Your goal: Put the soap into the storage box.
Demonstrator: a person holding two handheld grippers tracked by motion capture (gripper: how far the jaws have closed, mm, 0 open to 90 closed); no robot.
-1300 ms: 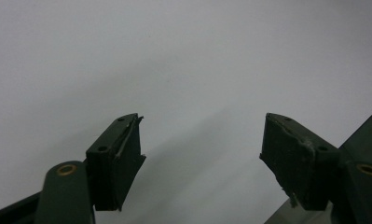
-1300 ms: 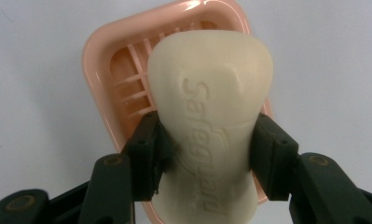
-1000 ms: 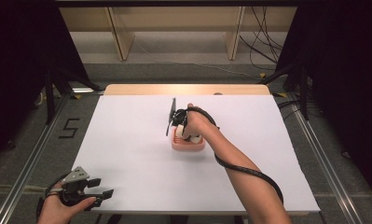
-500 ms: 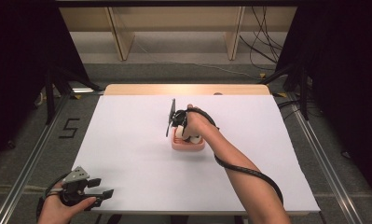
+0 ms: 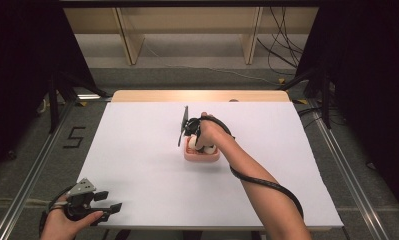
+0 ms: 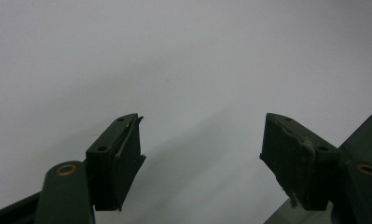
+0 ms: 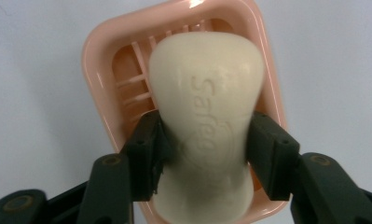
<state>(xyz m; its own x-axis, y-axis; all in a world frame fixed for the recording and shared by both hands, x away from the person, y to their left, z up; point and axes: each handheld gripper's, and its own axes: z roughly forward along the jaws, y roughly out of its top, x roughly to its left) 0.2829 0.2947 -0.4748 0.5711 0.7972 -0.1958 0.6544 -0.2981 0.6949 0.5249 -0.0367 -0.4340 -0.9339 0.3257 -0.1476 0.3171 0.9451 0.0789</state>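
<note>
Nothing moved: right claw (image 7: pixel 204 149) clamps soap (image 7: pixel 206 121) over dish (image 7: pixel 99 60).

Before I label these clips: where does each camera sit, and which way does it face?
High view: above the person's side, looking forward and down at the table; both forearms enter from below.
Left gripper view: on the left gripper, facing bare table between open jaws.
Right gripper view: on the right gripper, looking down at soap over the pink dish.
Shared: high and right gripper views show the dish.

Cream soap bar (image 7: pixel 207 126); pink slatted soap dish (image 7: pixel 99 60); white table (image 5: pixel 137 145); black jaws.
</note>
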